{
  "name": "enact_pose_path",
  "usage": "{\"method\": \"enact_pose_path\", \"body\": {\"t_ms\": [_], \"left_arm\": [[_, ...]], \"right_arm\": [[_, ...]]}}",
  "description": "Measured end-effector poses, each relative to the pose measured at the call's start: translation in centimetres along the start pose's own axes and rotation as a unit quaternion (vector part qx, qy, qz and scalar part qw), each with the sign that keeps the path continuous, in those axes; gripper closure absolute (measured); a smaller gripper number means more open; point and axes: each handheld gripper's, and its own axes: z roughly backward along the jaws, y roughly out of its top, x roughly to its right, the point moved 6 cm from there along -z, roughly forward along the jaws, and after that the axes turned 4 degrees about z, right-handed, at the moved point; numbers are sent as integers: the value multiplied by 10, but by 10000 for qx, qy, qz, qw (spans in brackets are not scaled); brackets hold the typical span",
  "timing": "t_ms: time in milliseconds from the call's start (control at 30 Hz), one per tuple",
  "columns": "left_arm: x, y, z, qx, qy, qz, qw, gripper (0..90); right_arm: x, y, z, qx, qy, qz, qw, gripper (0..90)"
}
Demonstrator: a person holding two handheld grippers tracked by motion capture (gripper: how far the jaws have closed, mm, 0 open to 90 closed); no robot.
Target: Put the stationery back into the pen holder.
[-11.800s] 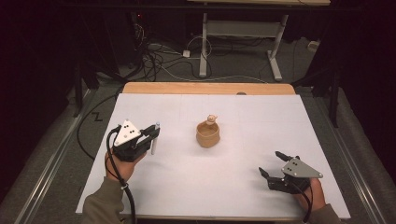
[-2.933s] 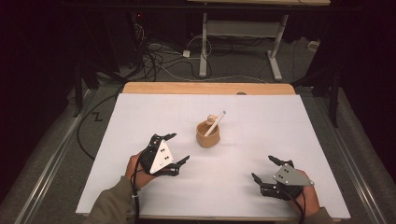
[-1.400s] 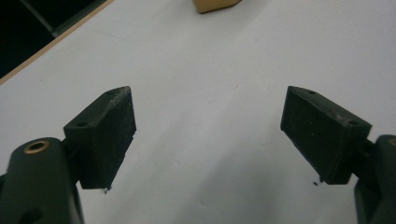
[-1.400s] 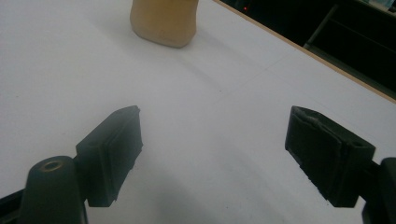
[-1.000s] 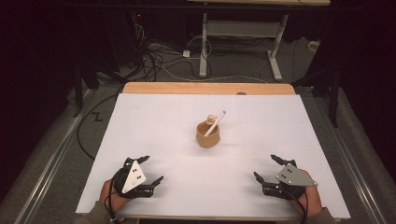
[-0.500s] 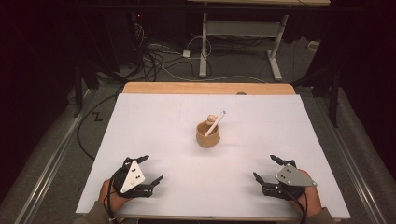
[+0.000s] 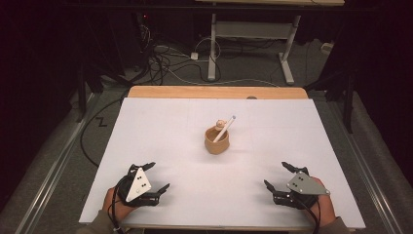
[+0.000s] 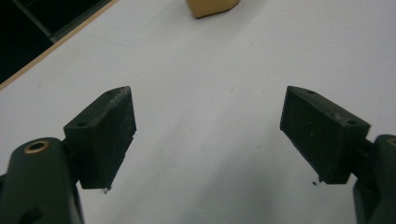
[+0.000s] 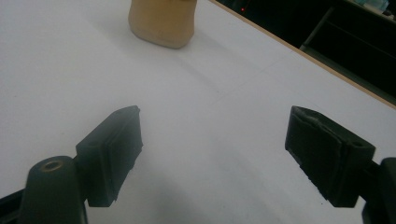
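A tan cup [image 7: 216,140] stands near the middle of the white table [image 7: 170,126]. A white stick-like pen [image 7: 225,125] leans out of it toward the far right. My left gripper [image 7: 157,176] rests open near the table's front left, nothing between its jaws. My right gripper [image 7: 278,176] rests open near the front right, also holding nothing. The cup's base [image 8: 212,6] shows at the top of the left gripper view beyond my left gripper [image 8: 208,119]. In the right gripper view the cup [image 9: 162,21] stands beyond my right gripper [image 9: 215,133].
A wooden strip [image 7: 214,92] runs along the table's far edge. Cables [image 7: 165,58] and a white desk frame [image 7: 248,34] lie on the dark floor behind. Metal rails [image 7: 48,170] flank the table.
The left gripper put the pen in the cup, then drew back to the front left edge. Over the last second both grippers stay still.
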Motion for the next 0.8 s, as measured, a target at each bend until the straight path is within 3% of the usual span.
{"method": "enact_pose_path", "body": {"t_ms": [800], "left_arm": [[-1, 1, -5, -39, 0, 34, 10000, 177]], "right_arm": [[3, -3, 0, -15, -17, -76, 10000, 188]]}}
